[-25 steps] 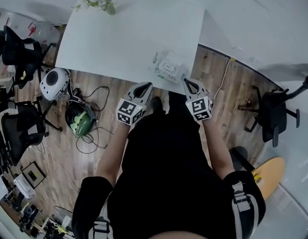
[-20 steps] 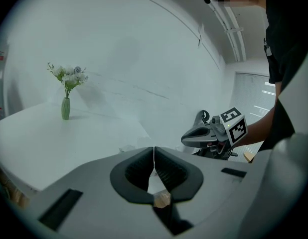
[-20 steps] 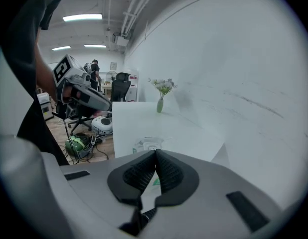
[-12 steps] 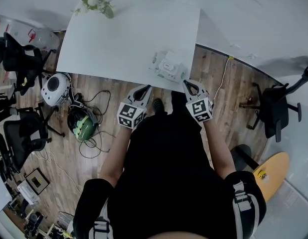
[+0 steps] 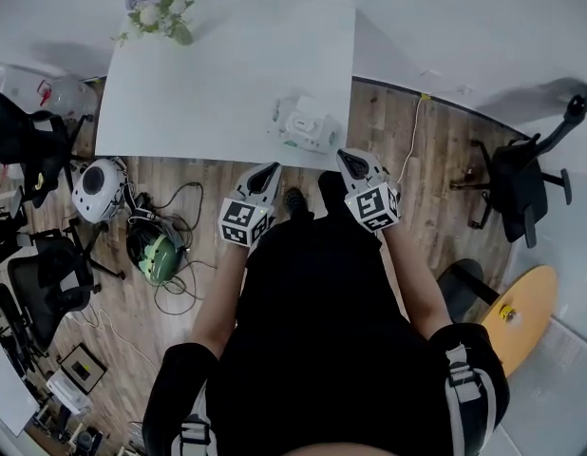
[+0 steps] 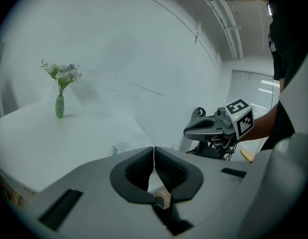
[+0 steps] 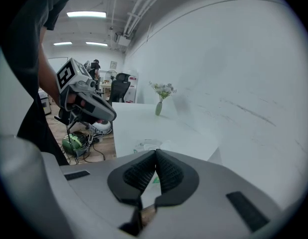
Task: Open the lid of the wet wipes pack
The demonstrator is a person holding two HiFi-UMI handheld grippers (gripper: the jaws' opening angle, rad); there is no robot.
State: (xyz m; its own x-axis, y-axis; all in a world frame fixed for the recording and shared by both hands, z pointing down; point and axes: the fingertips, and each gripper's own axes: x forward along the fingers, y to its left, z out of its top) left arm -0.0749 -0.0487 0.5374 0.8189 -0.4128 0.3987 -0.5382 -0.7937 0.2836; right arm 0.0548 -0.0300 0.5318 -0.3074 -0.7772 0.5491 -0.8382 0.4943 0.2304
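Observation:
The wet wipes pack (image 5: 302, 127), white with a green label, lies near the front edge of the white table (image 5: 208, 84). Both grippers hover in front of that edge, over the floor, short of the pack. My left gripper (image 5: 272, 168) is shut and empty, to the lower left of the pack. My right gripper (image 5: 342, 156) is shut too, just right of the pack's near corner. Above the meeting jaws of my left gripper (image 6: 153, 150), the pack (image 6: 121, 147) peeks out and the right gripper (image 6: 186, 132) shows. Beyond my right gripper (image 7: 155, 153) the pack (image 7: 146, 145) lies on the table.
A vase of flowers (image 5: 157, 9) stands at the table's far left corner. On the wooden floor to the left lie a white helmet-like device (image 5: 97, 182), a green one (image 5: 157, 239) and cables. Office chairs (image 5: 519, 190) stand at the right and left. A round wooden top (image 5: 514, 323) is at lower right.
The head view has swung, so the table sits further left in the picture. My right gripper has lifted slightly. Both grippers stay shut and the pack has not moved.

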